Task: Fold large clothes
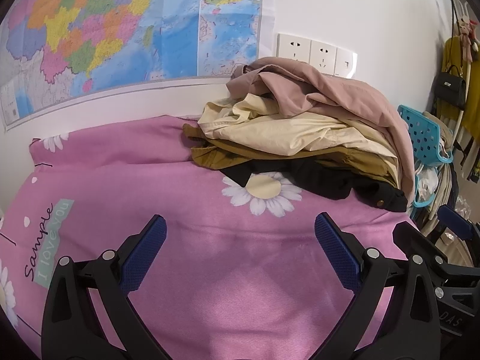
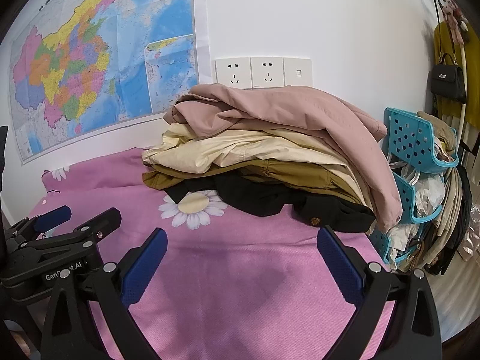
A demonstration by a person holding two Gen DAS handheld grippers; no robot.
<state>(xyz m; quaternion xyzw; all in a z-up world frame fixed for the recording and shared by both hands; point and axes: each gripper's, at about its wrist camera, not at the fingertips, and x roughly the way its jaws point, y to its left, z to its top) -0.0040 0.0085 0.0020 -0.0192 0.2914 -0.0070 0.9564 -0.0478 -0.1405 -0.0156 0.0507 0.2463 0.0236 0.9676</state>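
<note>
Both the left gripper (image 1: 240,234) and right gripper (image 2: 241,247) hover with jaws spread and empty over the near pink daisy-print bedsheet (image 1: 168,186), bare for folding. The heap of pink, cream, mustard and black clothes (image 2: 270,150) waits far right against the wall.

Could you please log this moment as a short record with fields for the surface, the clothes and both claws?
surface: pink daisy-print bed sheet
pile, top to bottom: dusty-pink garment; cream garment; mustard-brown garment; black garment with brass button
left claw: open, empty, above sheet
right claw: open, empty, above sheet
beside bed: blue perforated plastic baskets
</note>
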